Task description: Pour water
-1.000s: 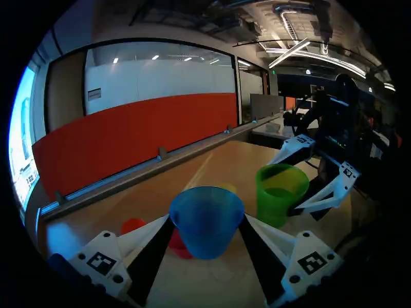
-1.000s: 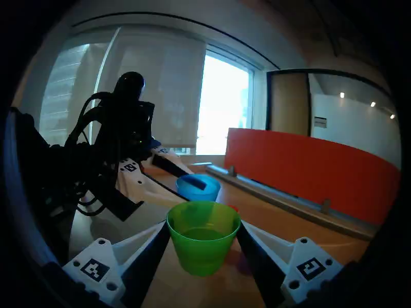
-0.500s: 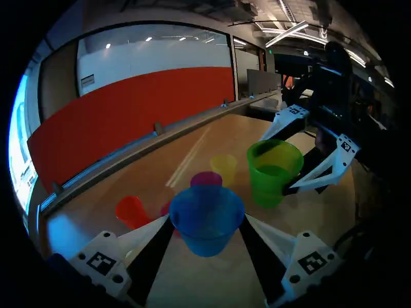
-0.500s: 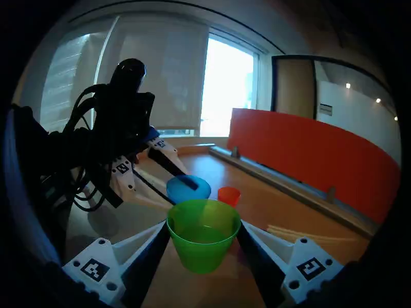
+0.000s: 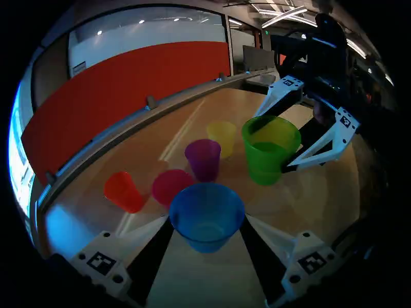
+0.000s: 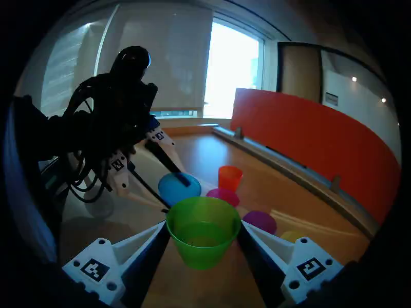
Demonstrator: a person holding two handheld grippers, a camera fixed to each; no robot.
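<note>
- The green cup [image 6: 203, 241], partly filled with water, sits upright in the right gripper [image 6: 203, 228], whose fingers are closed against its sides, over the wooden table [image 5: 313, 195].
- The blue cup [image 5: 207, 220] is clamped the same way in the left gripper [image 5: 207, 228], near the green one, with their rims apart.
- If the green cup tips before the rims line up, water would likely land on the table.
- The smooth, tapered cups could slip between the fingers when tilted.
- The orange cup [image 5: 122, 191], pink cup [image 5: 171, 186], purple cup [image 5: 203, 159] and yellow cup [image 5: 222, 137] stand close by, so a low sweep could topple them.
</note>
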